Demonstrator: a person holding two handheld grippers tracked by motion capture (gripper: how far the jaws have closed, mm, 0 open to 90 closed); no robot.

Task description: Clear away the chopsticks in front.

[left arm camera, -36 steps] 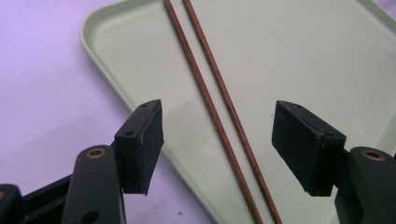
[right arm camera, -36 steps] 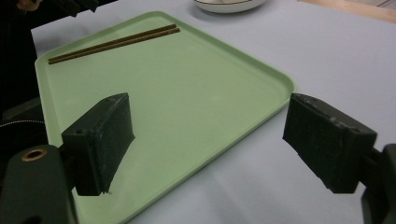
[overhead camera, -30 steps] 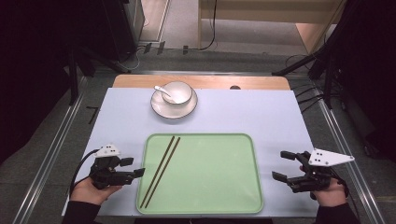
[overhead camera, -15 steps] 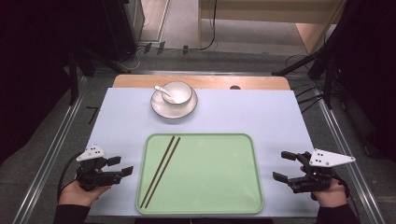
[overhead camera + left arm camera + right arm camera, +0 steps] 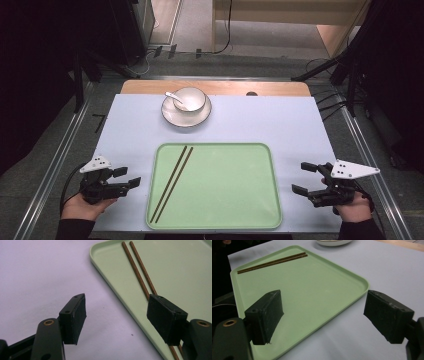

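I am seeing chopsticks (image 5: 172, 182) lying along tray's (image 5: 270, 190) left edge | left gripper (image 5: 129, 179) sitting nearer, open, empty | right gripper (image 5: 303, 178) open, empty

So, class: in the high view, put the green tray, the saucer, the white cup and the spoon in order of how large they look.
1. Green tray, by far the largest.
2. Saucer.
3. White cup, standing on the saucer.
4. Spoon, resting in the cup.
The tray lies nearer the camera, but the gap is too big for that to matter.
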